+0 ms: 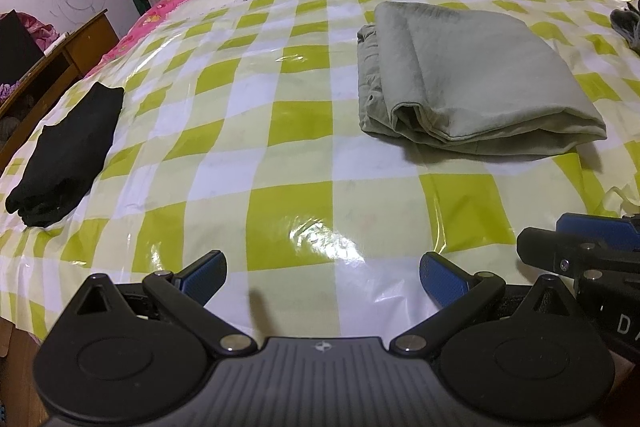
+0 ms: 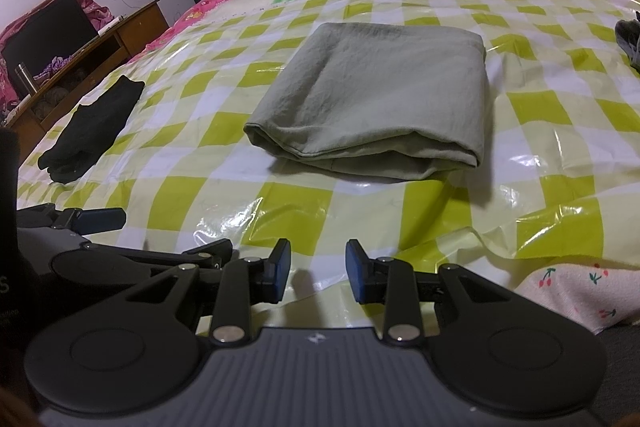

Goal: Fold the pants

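Ahead of our right gripper (image 2: 318,269), at about twelve o'clock and well apart from its tips, the sage-green pants (image 2: 372,95) lie folded into a squarish bundle on the green-and-white checked plastic sheet (image 2: 280,211). From our left gripper (image 1: 323,277) the same bundle sits out at one o'clock, so we judge the right hand the nearer and better lined up. The bundle's layered open edge faces us, and its slightly longer side runs away from us towards twelve. Our left jaws stand wide and hold nothing; our right jaws stand narrower, also with nothing between them. A folded black garment (image 2: 92,131) lies at ten o'clock. Only stray letters show on the gripper bodies at the picture edges, with no whole word readable.
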`<state>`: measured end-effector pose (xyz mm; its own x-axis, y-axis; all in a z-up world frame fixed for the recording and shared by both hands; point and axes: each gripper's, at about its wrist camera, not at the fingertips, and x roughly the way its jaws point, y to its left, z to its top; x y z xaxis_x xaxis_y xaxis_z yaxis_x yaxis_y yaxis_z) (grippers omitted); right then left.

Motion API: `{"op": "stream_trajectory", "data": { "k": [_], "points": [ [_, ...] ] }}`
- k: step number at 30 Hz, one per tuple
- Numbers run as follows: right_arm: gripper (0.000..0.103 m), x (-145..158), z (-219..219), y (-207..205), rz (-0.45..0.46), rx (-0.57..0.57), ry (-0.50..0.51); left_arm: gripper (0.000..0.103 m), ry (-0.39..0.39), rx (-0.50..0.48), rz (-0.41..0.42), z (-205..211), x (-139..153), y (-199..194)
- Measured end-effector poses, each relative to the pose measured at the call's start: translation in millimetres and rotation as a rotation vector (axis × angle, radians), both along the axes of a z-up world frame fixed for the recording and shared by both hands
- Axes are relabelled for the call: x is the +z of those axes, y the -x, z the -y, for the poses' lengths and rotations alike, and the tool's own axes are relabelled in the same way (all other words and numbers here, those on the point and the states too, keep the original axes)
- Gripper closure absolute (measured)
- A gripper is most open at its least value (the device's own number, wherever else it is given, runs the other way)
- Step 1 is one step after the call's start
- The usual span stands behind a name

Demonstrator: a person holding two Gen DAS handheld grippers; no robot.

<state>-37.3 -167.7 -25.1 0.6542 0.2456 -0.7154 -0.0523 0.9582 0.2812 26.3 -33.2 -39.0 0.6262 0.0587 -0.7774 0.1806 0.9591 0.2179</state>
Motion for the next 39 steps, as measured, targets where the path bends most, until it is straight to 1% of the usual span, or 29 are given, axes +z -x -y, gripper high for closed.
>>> {"op": "stream_trajectory", "data": {
  "k": [24, 39],
  "points": [
    [0.072, -5.1, -0.7, -0.2, -0.007, 0.005, 0.001, 0.000, 0.004, 0.001, 0.002, -0.2, -1.2, 0.4],
    [0.072, -5.0, 0.1, -2.5, -0.011, 0.012, 0.014, 0.000, 0.022, 0.009, -0.002, -1.8, -3.9, -0.6]
  ]
}}
